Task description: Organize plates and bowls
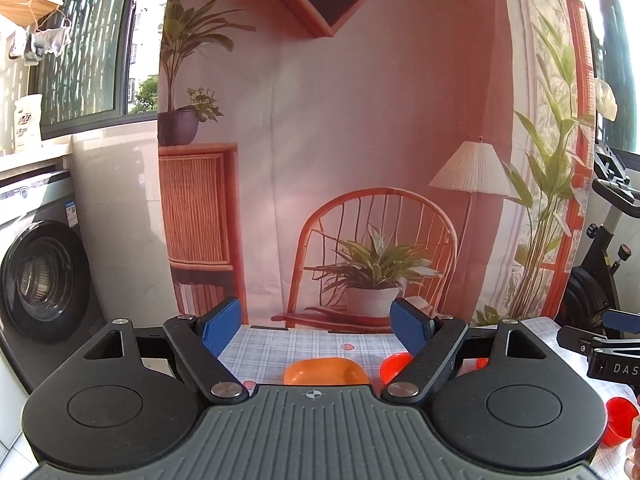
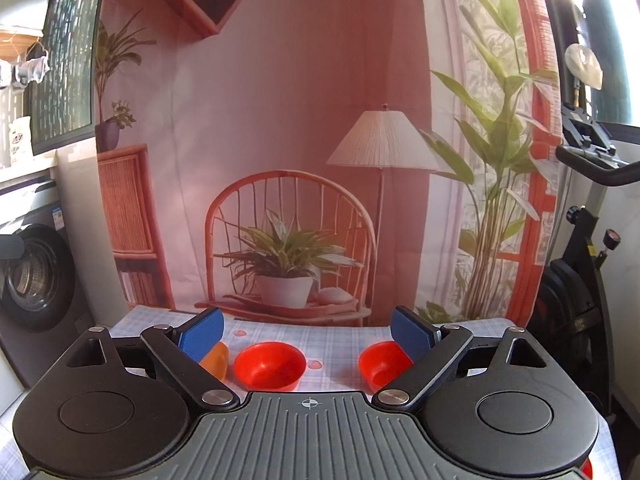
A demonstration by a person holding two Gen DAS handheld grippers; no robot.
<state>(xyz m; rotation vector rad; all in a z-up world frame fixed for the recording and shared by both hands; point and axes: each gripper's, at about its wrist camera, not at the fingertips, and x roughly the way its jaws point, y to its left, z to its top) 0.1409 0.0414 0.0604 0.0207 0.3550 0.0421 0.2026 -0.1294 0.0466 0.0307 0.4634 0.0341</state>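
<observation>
In the left wrist view my left gripper is open and empty, held above the checked tablecloth. An orange dish lies just below and ahead of it, with a red bowl to its right and another red bowl at the far right. In the right wrist view my right gripper is open and empty above the table. Below it sit a red bowl in the middle, a second red bowl on the right, and the orange dish partly hidden behind the left finger.
A printed backdrop of a chair, lamp and plants hangs at the table's far edge. A washing machine stands to the left. An exercise bike stands to the right. The right gripper shows at the left view's right edge.
</observation>
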